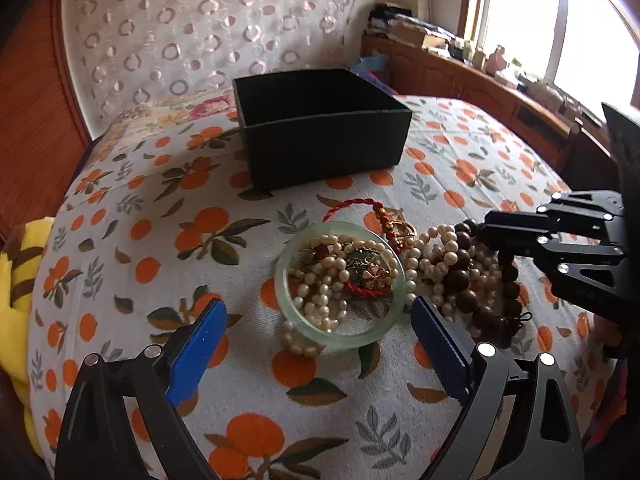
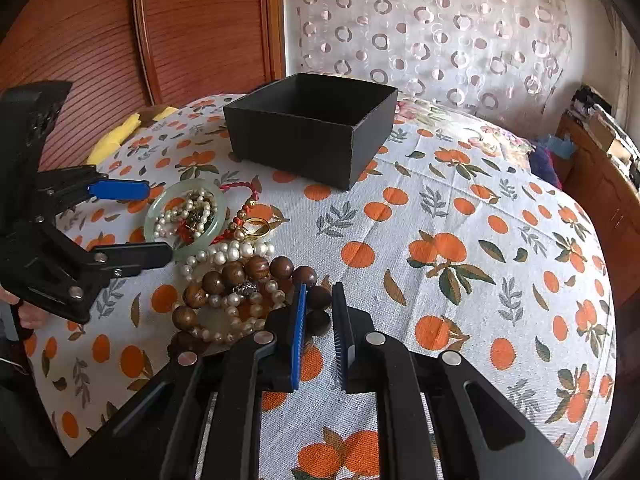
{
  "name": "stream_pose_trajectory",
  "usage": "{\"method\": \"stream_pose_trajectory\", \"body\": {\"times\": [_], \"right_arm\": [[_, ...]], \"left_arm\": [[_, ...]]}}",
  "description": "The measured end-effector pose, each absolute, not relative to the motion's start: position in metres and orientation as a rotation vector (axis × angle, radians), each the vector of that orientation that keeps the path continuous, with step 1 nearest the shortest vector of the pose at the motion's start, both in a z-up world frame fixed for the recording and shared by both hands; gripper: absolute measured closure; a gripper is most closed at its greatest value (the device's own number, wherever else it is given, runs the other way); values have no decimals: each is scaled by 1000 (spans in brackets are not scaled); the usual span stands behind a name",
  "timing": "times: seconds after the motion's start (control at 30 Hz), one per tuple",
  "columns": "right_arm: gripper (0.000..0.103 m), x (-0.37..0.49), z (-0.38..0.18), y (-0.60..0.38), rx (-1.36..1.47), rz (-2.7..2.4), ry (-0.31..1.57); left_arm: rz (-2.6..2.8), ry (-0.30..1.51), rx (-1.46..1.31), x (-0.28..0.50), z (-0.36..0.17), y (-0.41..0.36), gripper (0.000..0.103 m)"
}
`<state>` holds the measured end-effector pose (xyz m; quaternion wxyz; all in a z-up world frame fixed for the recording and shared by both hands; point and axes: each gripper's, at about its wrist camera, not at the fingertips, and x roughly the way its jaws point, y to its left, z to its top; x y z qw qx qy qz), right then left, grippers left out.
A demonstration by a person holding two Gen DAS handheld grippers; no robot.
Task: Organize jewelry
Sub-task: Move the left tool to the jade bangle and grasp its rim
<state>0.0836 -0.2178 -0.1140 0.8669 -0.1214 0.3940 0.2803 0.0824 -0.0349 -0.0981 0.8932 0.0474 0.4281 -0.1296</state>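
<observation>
The left tool (image 1: 318, 330) is wide open, its blue pads on either side of the green bangle (image 1: 340, 284), which lies flat just in front of it. The right tool (image 2: 319, 308) is almost shut, with a dark wooden bead between its pads; I cannot tell if it is squeezing it. The wooden bead string (image 2: 240, 276) and the pearls (image 2: 228, 252) sit in one tangled pile with a red cord (image 1: 352, 205). The black box (image 1: 320, 128) waits open farther back, past the pile. Everything rests on a surface with an orange-fruit cloth (image 2: 460, 240). Behind are a spotted curtain (image 1: 192, 32), a bright window (image 1: 520, 12) and wooden doors (image 2: 200, 28).
</observation>
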Motion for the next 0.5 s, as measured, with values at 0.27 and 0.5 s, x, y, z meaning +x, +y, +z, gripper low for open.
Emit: {"method": "stream_pose_trajectory", "body": {"times": [0.27, 0.5], "right_arm": [[89, 83, -114, -216, -261, 582, 820], [89, 85, -115, -218, -241, 571, 820]], "left_arm": [[-268, 902, 124, 93, -101, -45, 13], [-257, 889, 153, 94, -100, -51, 14]]}}
